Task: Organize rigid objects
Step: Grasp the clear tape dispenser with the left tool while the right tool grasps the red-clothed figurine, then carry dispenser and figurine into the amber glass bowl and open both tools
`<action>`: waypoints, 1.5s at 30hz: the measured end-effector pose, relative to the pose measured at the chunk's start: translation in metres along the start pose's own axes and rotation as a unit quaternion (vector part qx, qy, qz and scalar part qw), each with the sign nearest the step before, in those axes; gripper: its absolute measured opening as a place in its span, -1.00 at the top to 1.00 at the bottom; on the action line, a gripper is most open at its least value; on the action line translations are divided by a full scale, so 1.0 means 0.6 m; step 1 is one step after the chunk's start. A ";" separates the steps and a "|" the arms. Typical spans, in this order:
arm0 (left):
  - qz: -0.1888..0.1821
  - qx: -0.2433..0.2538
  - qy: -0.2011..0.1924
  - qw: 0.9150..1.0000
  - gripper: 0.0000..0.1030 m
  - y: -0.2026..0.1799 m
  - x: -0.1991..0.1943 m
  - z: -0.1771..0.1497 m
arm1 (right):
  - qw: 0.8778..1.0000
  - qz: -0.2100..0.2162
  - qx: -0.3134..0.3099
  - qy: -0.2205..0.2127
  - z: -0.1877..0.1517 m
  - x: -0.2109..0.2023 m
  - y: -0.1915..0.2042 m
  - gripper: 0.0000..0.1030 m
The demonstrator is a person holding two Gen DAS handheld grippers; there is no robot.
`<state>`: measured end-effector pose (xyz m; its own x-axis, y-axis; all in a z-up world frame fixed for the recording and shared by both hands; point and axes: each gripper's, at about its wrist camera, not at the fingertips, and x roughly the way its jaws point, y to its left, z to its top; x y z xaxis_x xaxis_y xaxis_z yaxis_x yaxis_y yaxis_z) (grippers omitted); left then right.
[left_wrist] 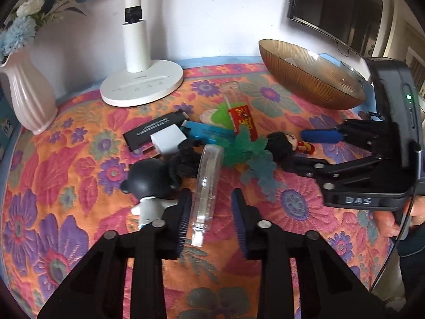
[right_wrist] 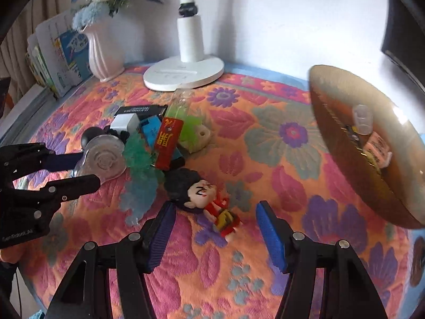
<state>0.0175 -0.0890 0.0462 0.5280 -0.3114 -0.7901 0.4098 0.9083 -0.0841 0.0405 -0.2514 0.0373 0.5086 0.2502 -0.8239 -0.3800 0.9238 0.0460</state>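
Left tool (left_wrist: 211, 214) straddles tape dispenser (left_wrist: 205, 183).

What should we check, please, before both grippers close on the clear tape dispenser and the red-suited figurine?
1. Left gripper open: ok.
2. Clear tape dispenser between its fingers: ok.
3. Right gripper open: ok.
4. Red-suited figurine between its fingers: ok, lying flat.
5. Black-headed toy clear of the left finger: not ok, it looks to be touching.
6. Room in the amber bowl: ok, few items inside.
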 end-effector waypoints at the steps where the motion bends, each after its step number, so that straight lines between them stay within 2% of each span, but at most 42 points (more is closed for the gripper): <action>1: 0.001 0.003 0.000 1.000 0.74 -0.002 0.000 -0.001 | 1.000 0.004 -0.002 0.001 0.001 0.003 0.004 0.07; 3: 0.009 0.007 -0.003 1.000 0.76 -0.008 0.000 -0.002 | 1.000 0.011 -0.007 0.001 0.003 0.010 0.012 0.17; 4: 0.013 0.008 -0.004 1.000 0.76 -0.011 -0.001 -0.003 | 1.000 0.008 -0.009 -0.001 0.002 0.010 0.015 0.28; 5: 0.012 0.008 -0.006 1.000 0.76 -0.013 -0.004 -0.006 | 1.000 0.006 -0.011 -0.002 0.000 0.009 0.018 0.49; 7: 0.008 0.006 -0.008 1.000 0.76 -0.016 -0.014 -0.013 | 1.000 0.007 -0.009 -0.005 -0.006 0.002 0.021 0.66; 10: -0.009 -0.003 -0.013 1.000 0.77 -0.014 -0.034 -0.027 | 1.000 0.010 0.011 -0.011 -0.020 -0.017 0.014 0.68; 14: -0.052 -0.034 -0.006 0.998 0.77 -0.001 -0.061 -0.053 | 0.999 0.007 0.025 -0.018 -0.047 -0.046 0.015 0.68; 17: -0.072 -0.047 -0.004 0.996 0.76 -0.002 -0.079 -0.079 | 0.999 -0.012 0.023 -0.023 -0.074 -0.073 0.026 0.68; 20: -0.063 -0.056 -0.001 0.996 0.74 0.000 -0.090 -0.102 | 0.999 -0.031 0.008 -0.025 -0.101 -0.091 0.046 0.68; 22: -0.046 -0.069 0.008 0.997 0.67 0.010 -0.089 -0.111 | 0.999 -0.023 0.010 -0.025 -0.112 -0.095 0.049 0.68; 24: -0.036 -0.082 0.011 0.996 0.43 0.028 -0.092 -0.120 | 1.000 -0.021 0.004 -0.022 -0.119 -0.095 0.055 0.63; 27: -0.030 -0.098 0.007 0.995 0.43 0.056 -0.101 -0.129 | 1.000 -0.003 0.003 -0.024 -0.124 -0.099 0.064 0.47; 28: -0.032 -0.099 0.008 0.995 0.43 0.061 -0.102 -0.130 | 1.000 0.004 0.003 -0.026 -0.126 -0.101 0.066 0.22; 29: -0.034 -0.099 0.010 0.994 0.43 0.064 -0.103 -0.131 | 1.000 0.010 0.003 -0.028 -0.127 -0.102 0.069 -0.15; 31: -0.043 -0.094 0.013 0.995 0.40 0.063 -0.103 -0.129 | 0.999 0.011 0.004 -0.033 -0.133 -0.104 0.073 -0.33; 32: -0.045 -0.090 0.014 0.995 0.26 0.059 -0.100 -0.125 | 0.999 0.014 0.005 -0.034 -0.135 -0.104 0.074 -0.33; 35: -0.028 -0.067 0.015 0.997 -0.46 0.032 -0.086 -0.112 | 0.999 0.033 0.029 -0.026 -0.140 -0.095 0.068 -0.33; 37: -0.013 -0.039 0.010 0.999 -0.46 0.008 -0.076 -0.104 | 0.998 0.037 0.050 -0.021 -0.136 -0.088 0.058 -0.33; 40: 0.014 -0.010 0.028 0.999 -0.43 -0.017 -0.051 -0.095 | 0.995 0.045 0.085 -0.017 -0.125 -0.079 0.044 -0.33; 42: 0.032 0.004 0.033 0.999 -0.16 -0.028 -0.040 -0.094 | 0.994 0.046 0.102 -0.014 -0.115 -0.074 0.038 -0.28; 43: 0.038 0.008 0.027 0.999 -0.07 -0.031 -0.041 -0.093 | 0.993 0.045 0.106 -0.012 -0.111 -0.072 0.036 -0.17; 44: 0.034 0.009 0.024 0.999 0.11 -0.032 -0.042 -0.092 | 0.993 0.045 0.109 -0.010 -0.108 -0.069 0.036 -0.04; 45: 0.032 0.009 0.024 0.999 0.11 -0.033 -0.043 -0.090 | 0.993 0.042 0.109 -0.010 -0.104 -0.067 0.038 0.03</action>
<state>-0.0440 -0.0838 0.0355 0.5176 -0.2394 -0.8214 0.3908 0.9202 -0.0220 -0.0369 -0.2584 0.0362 0.4992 0.3322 -0.8003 -0.2458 0.9399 0.2369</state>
